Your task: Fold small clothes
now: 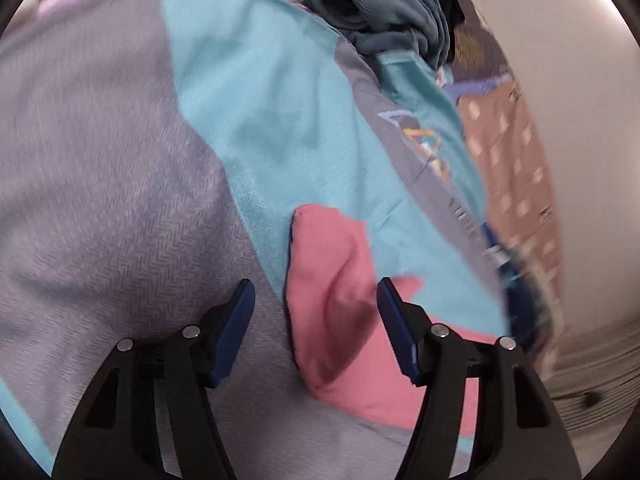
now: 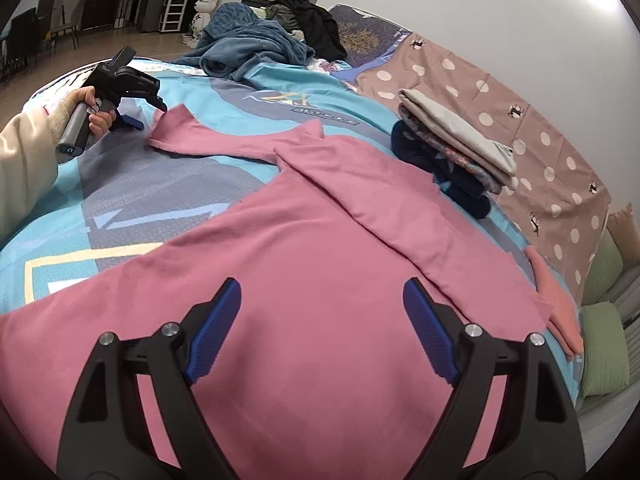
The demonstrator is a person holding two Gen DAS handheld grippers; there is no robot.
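Observation:
A pink long-sleeved top (image 2: 320,248) lies spread flat on the bed. One sleeve is folded across the body. The other sleeve (image 2: 180,132) stretches to the far left. My right gripper (image 2: 322,300) is open and empty just above the top's body. My left gripper (image 1: 316,296) is open, with the pink sleeve end (image 1: 328,280) between its blue fingers, not clamped. In the right wrist view the left gripper (image 2: 138,114) sits by the sleeve end, held by a hand.
The bed cover (image 2: 140,200) is blue and grey. A stack of folded clothes (image 2: 452,148) lies at the right on a dotted brown sheet (image 2: 540,136). A heap of blue and dark clothes (image 2: 260,48) lies at the far end. Green cushions (image 2: 604,344) lie at the right edge.

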